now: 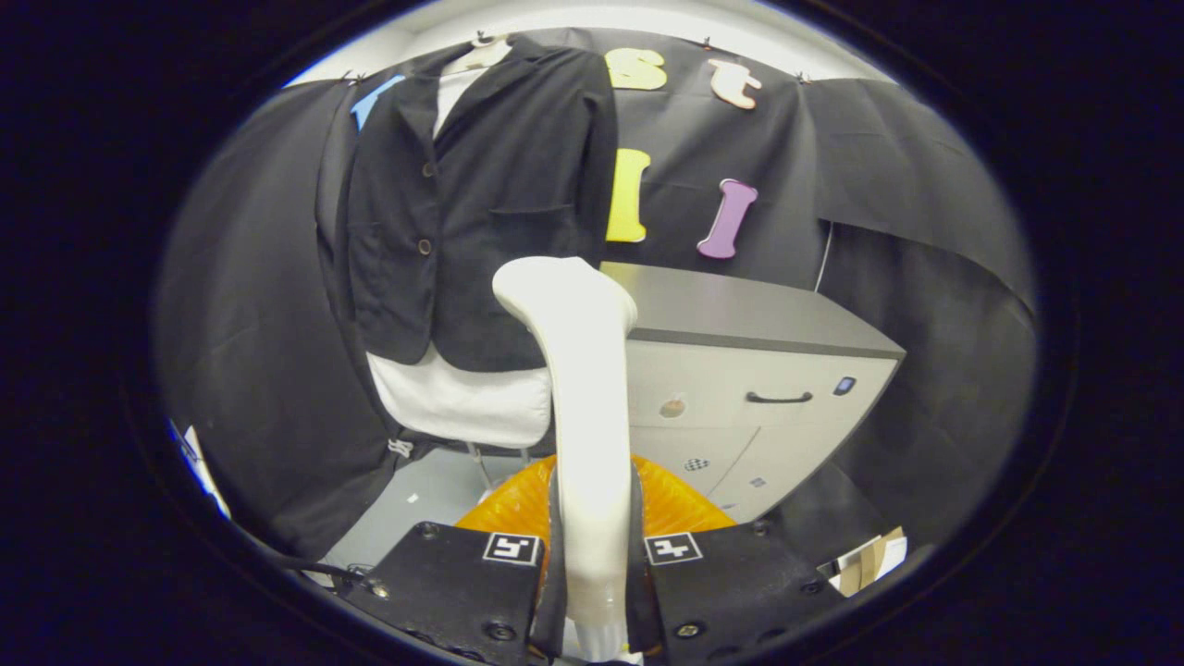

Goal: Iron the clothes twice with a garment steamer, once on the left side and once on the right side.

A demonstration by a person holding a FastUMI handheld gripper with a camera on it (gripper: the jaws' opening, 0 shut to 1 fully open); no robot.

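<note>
— While the gripper (592, 555) points toward the far wall, what is it holding?

— Its 2 fingers are clamped on the handle of the white garment steamer (578, 370), 1 pressing on each side. The steamer rises from between them and curves over to the left at its head.

— Where are the clothes?

— A dark jacket (472, 203) hangs beyond the fingers, to the far left, over a white garment (458, 398) whose hem shows below it. The steamer head sits in front of the jacket's lower right part; whether it touches the cloth I cannot tell, since the fisheye flattens depth.

— Anything on the jacket front?

— 2 dark buttons run down the closing, and a pocket line crosses the right panel.

— What else is nearby?

— A grey-topped cabinet (740, 370) stands to the right of the steamer, with a dark drawer handle (779, 399) on its pale front. Just ahead of the fingers, behind the steamer's handle, lies something orange and ribbed (675, 504). Pale floor (416, 504) shows beneath the hanging clothes.
</note>
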